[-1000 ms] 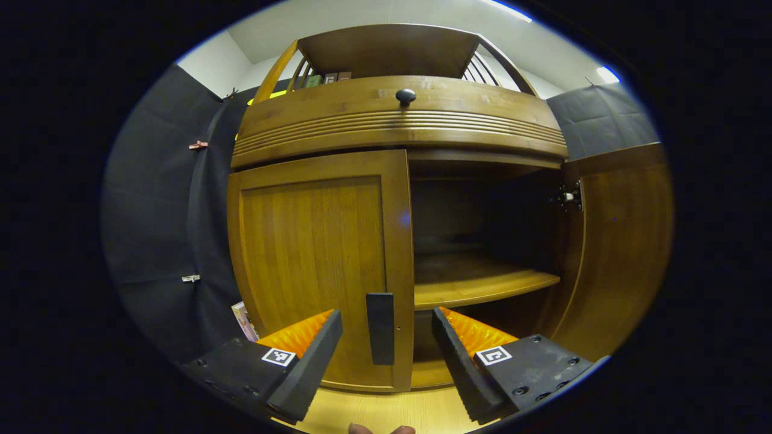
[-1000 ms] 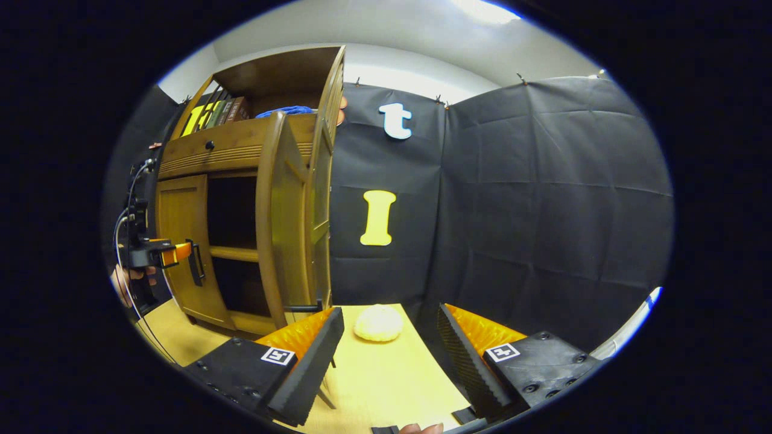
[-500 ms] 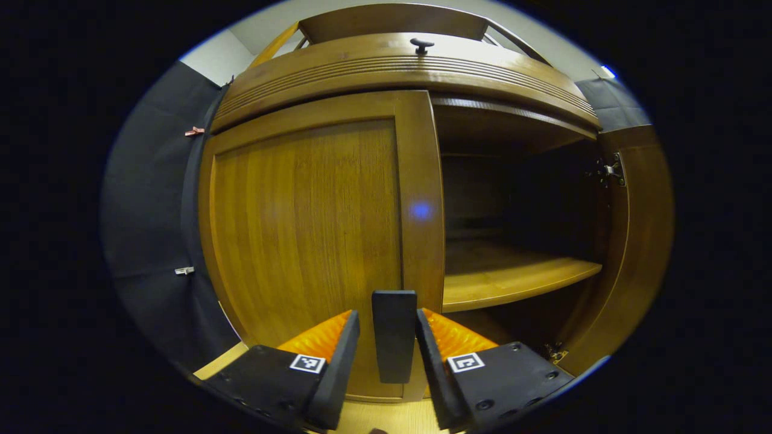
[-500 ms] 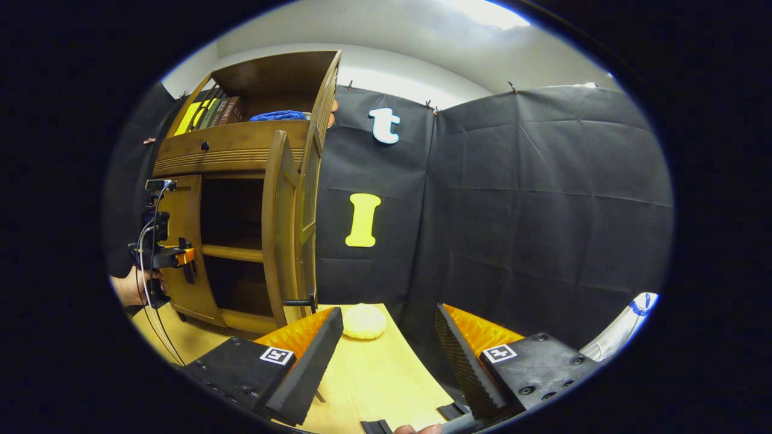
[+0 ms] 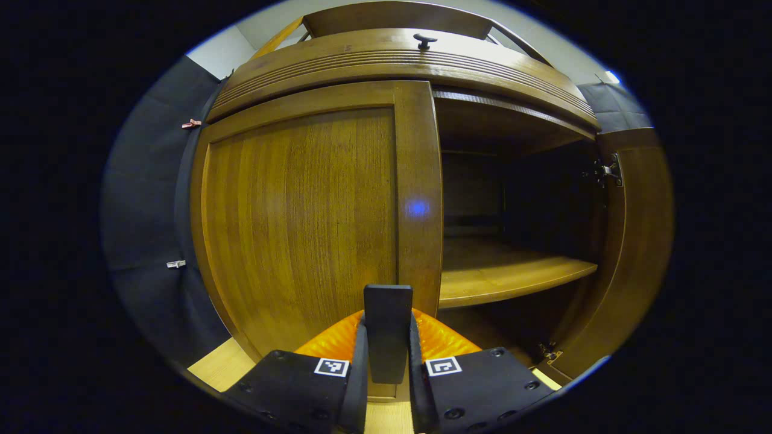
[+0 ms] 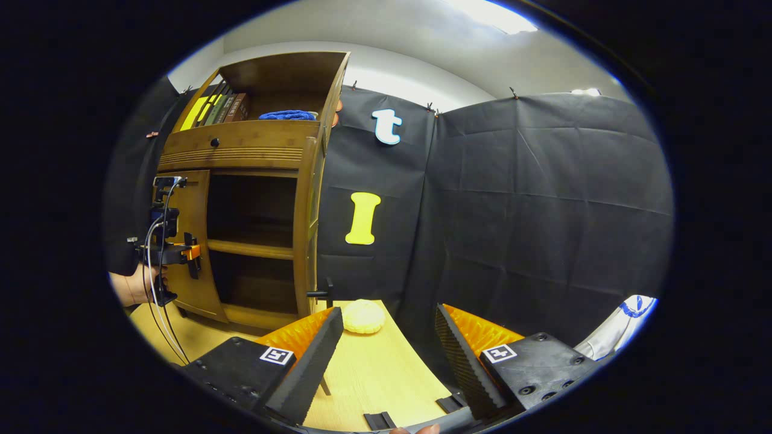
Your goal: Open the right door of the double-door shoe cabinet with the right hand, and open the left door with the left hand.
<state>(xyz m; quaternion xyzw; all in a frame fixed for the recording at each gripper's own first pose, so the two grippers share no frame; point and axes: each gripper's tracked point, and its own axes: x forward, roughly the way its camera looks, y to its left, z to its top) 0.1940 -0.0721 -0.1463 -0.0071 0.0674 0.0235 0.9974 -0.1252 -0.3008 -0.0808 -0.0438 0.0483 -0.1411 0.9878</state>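
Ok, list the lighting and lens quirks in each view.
Left gripper view: a blue flare spot sits on the left door, the drawer front bows from fisheye distortion, and the cabinet interior falls into shadow. Right gripper view: the ceiling light blows out white.

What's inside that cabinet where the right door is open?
Behind the open right door, the cabinet shows one bare wooden shelf and dark space above and below. The closed left door covers the other half.

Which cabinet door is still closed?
The left door: flat against the cabinet, left claw clamped on its handle. The right door is swung wide open.
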